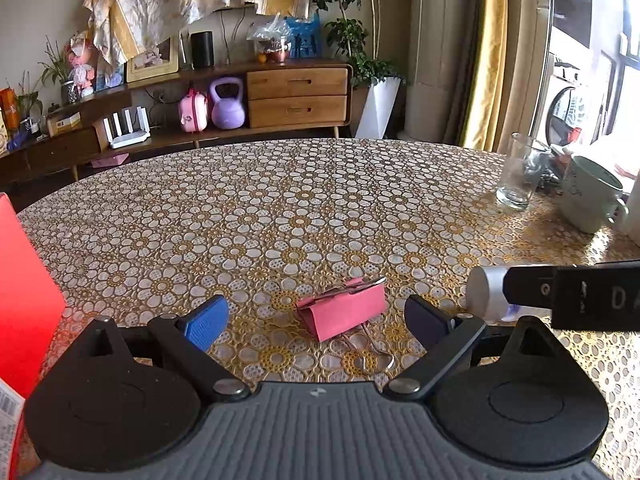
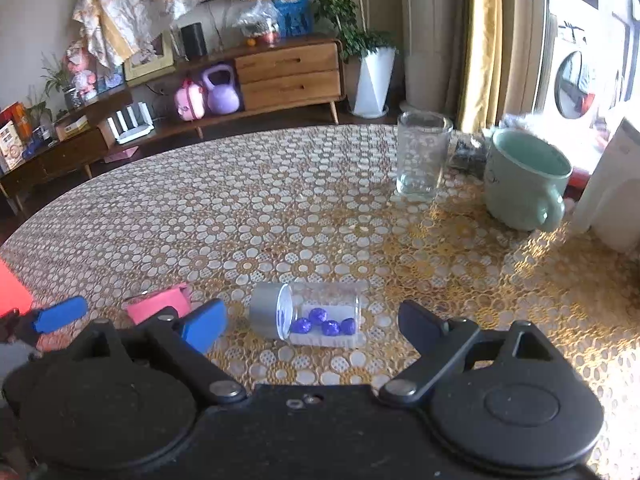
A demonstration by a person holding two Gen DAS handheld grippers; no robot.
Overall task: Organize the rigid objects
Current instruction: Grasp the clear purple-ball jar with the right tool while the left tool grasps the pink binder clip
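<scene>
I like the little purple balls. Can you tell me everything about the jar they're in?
The small clear jar lies on its side on the flowered tablecloth, silver lid on, pointing left. Four shiny purple-blue balls rest along its lower wall. It lies between the open right gripper fingers, which do not touch it.

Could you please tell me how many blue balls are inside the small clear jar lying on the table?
4. Inside the jar, lying on its side between the right gripper's open jaws, the balls sit in a cluster along its lower wall; others could hide behind the silver lid.
</scene>
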